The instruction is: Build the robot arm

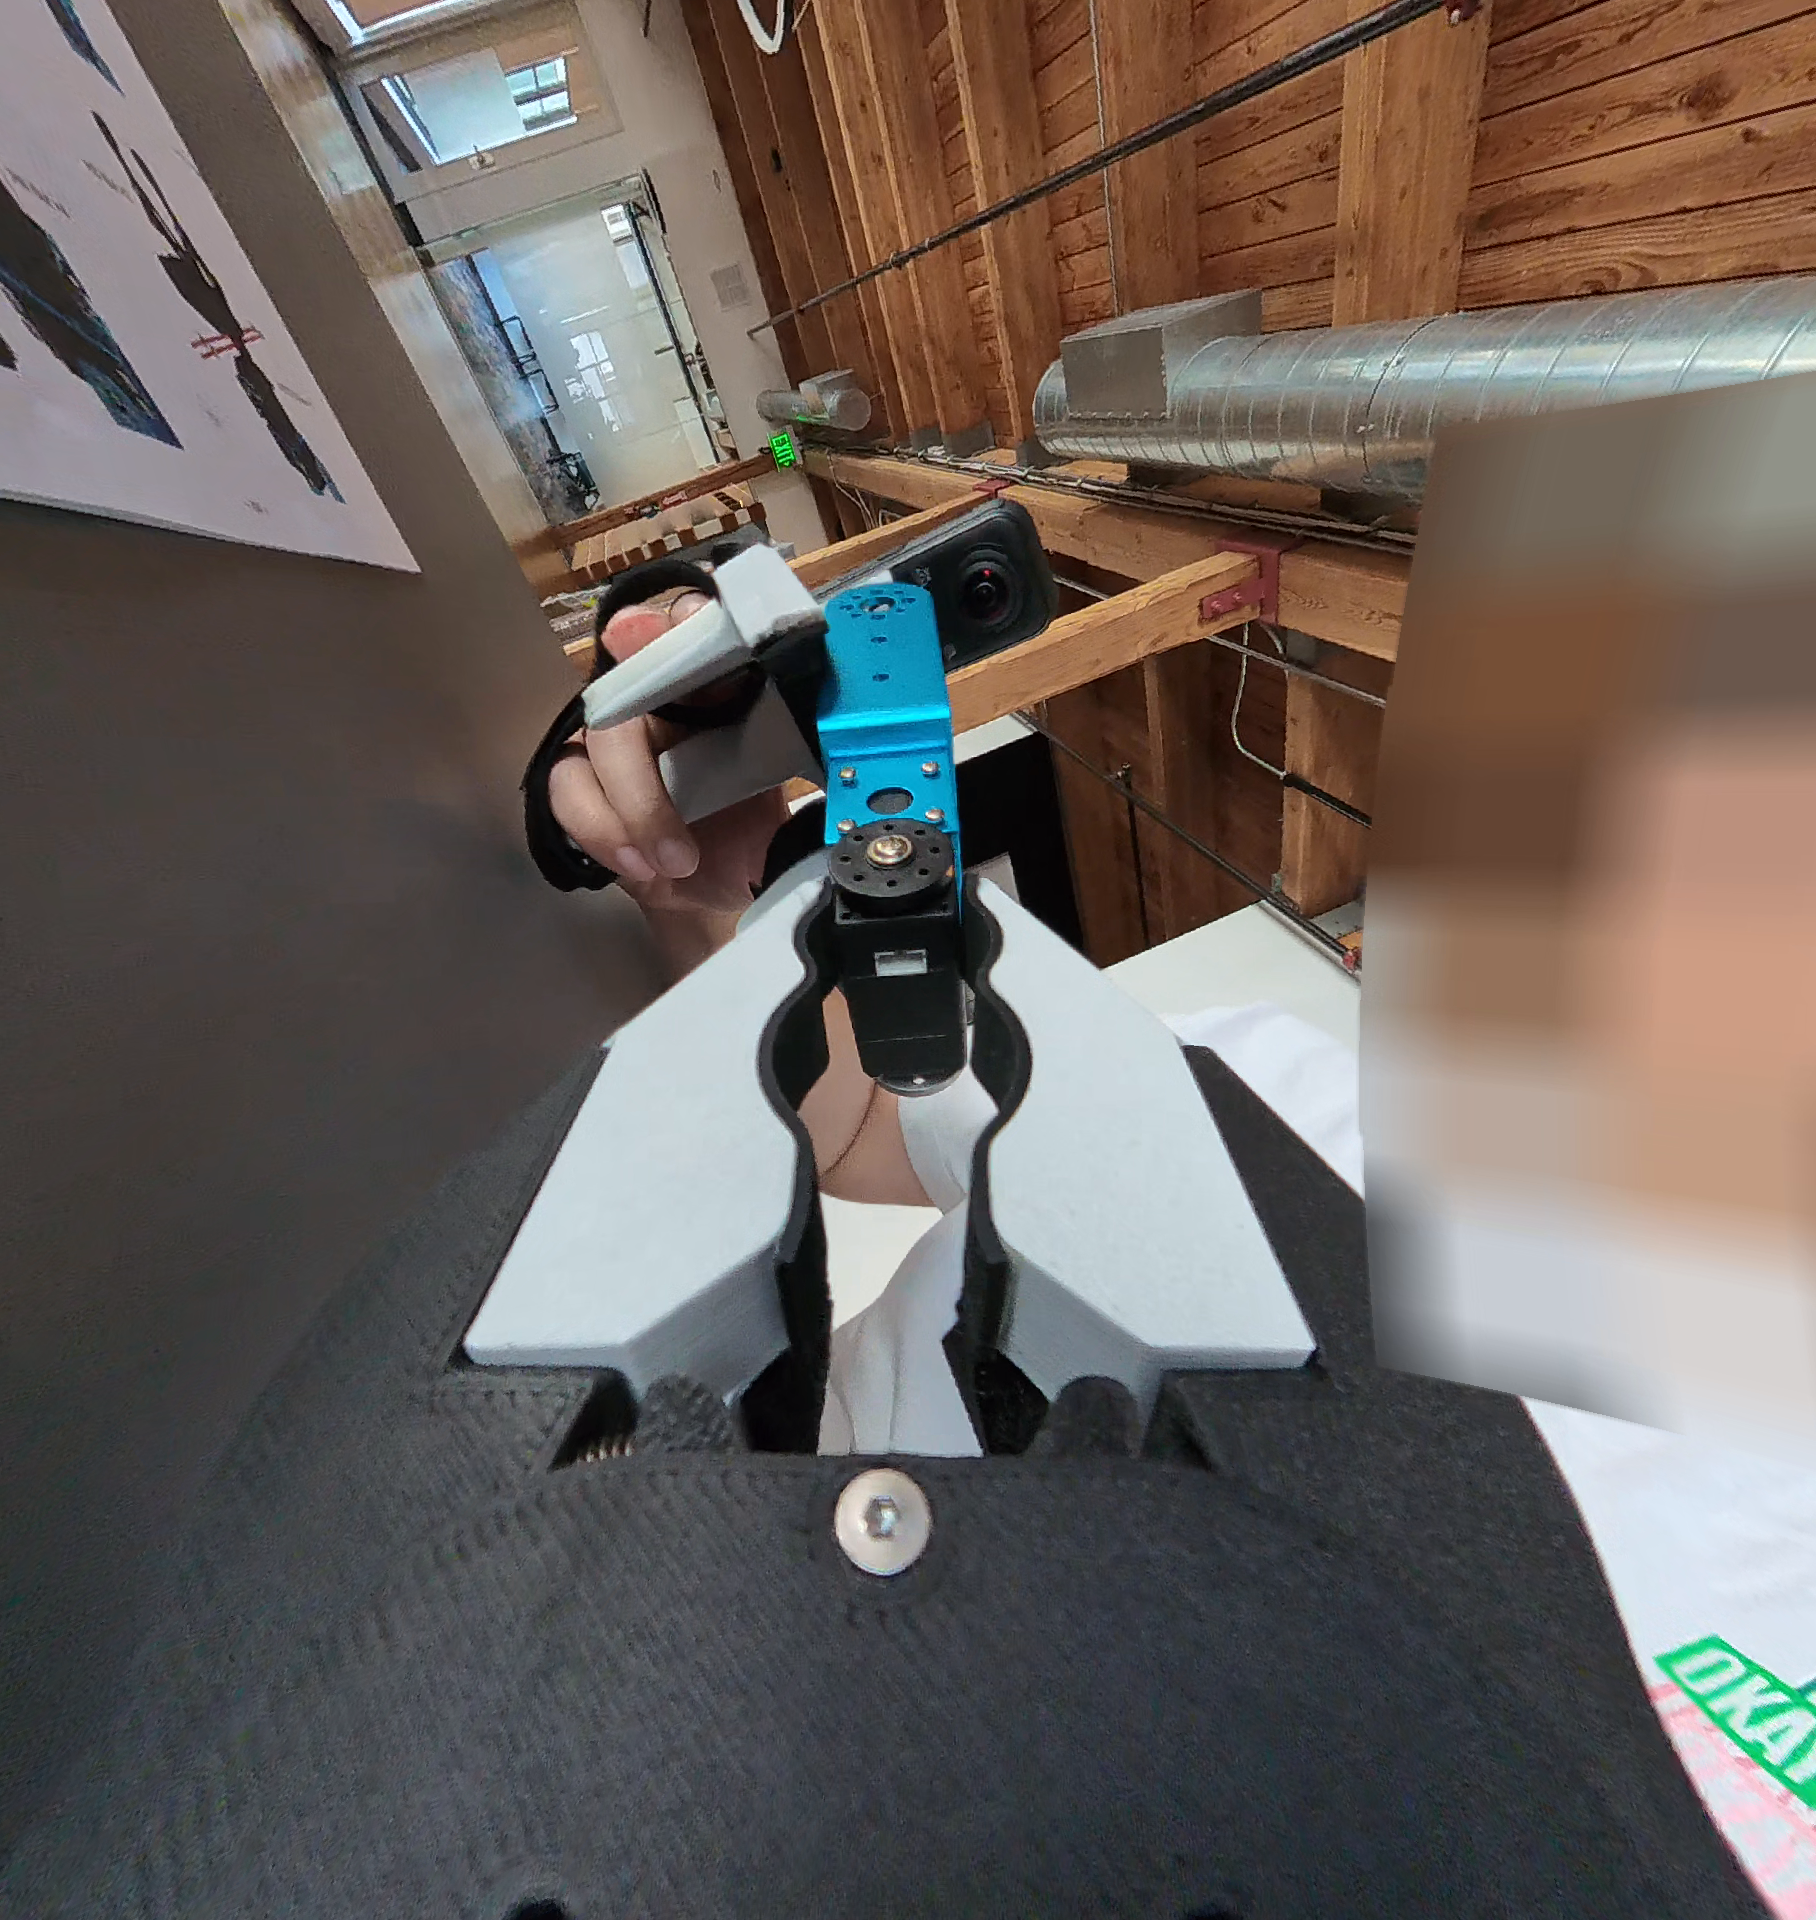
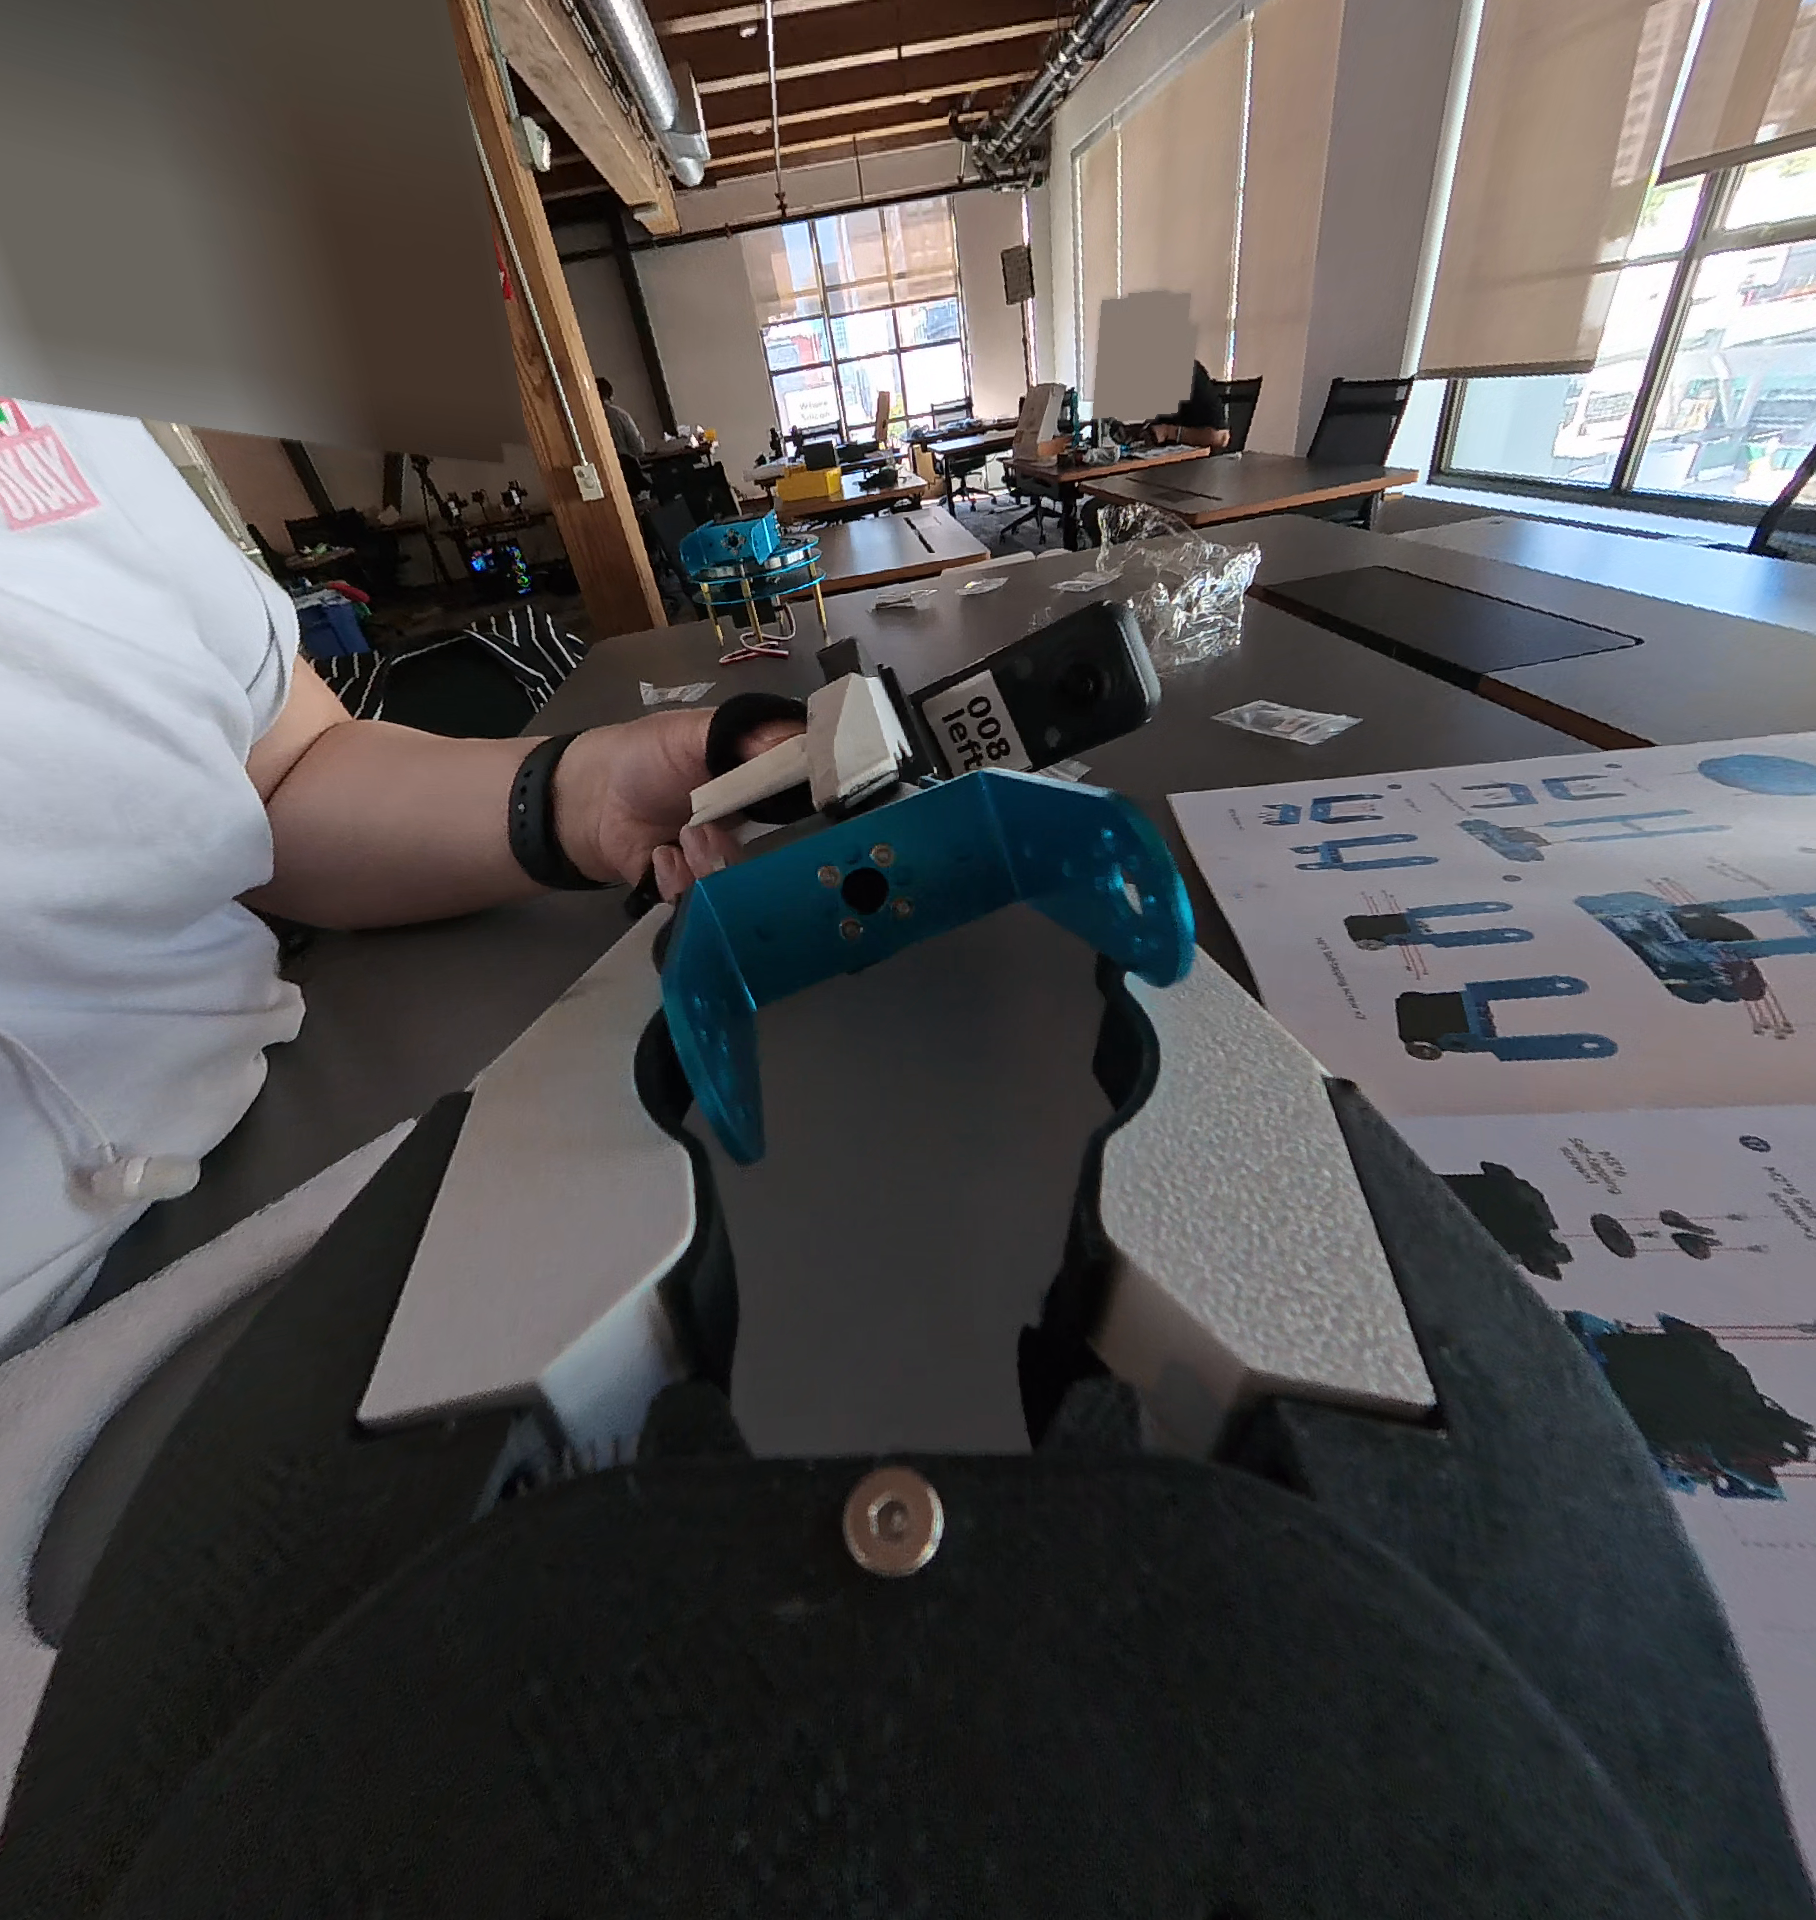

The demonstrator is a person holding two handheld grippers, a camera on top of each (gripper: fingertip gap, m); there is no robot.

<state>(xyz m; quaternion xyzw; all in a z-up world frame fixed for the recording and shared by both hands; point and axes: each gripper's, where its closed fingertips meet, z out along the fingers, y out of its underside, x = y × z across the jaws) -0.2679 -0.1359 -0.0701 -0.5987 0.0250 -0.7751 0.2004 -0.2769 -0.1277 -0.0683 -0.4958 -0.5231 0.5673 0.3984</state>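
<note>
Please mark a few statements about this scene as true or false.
1. The left gripper has its jaws clamped on a black servo. True.
2. The blue bracket lies flat on the table. False: it is held up between the jaws of the right gripper.
3. Printed sheets lie on the table to the right of the right gripper. True.
4. The person's wrist is bare. False: it wears a black band.
</note>
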